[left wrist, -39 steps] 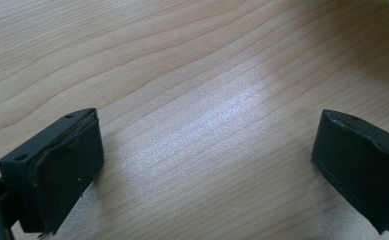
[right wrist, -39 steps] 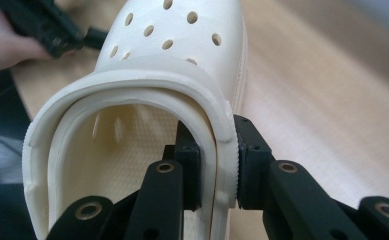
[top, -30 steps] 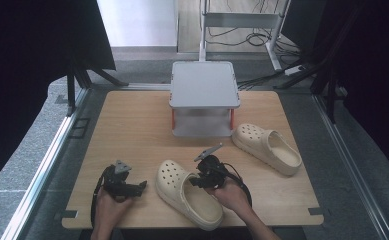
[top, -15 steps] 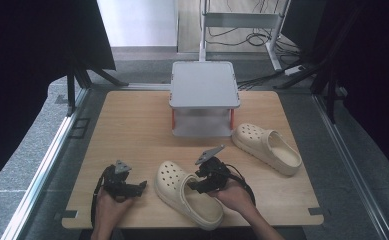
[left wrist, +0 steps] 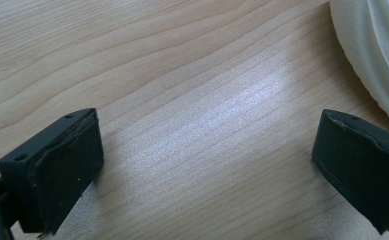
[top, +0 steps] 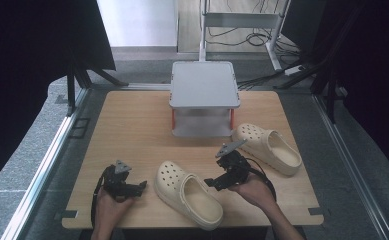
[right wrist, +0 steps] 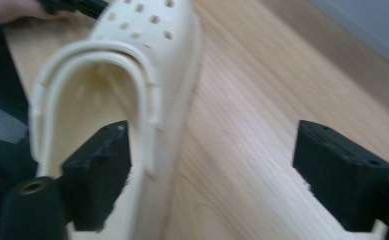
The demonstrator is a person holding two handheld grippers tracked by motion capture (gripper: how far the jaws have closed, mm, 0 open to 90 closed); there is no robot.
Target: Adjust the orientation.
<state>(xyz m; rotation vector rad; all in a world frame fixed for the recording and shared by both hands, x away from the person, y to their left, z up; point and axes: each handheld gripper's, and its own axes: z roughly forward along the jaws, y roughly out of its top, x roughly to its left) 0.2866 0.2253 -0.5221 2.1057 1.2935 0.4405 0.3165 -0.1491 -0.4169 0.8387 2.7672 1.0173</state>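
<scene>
The table (top: 132,130) is pale wood with visible grain and a soft sheen under the light. Both clogs, the near clog (top: 189,192) at lower centre and the far clog (top: 267,147) at right, look like matt cream foam plastic, smooth, with punched holes. The small shelf (top: 204,82) at upper centre looks like matt grey plastic.

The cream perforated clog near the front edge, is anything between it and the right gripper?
Nothing visible. The right gripper is open beside the cream perforated clog, one jaw over its opening, with bare wooden table around.
</scene>
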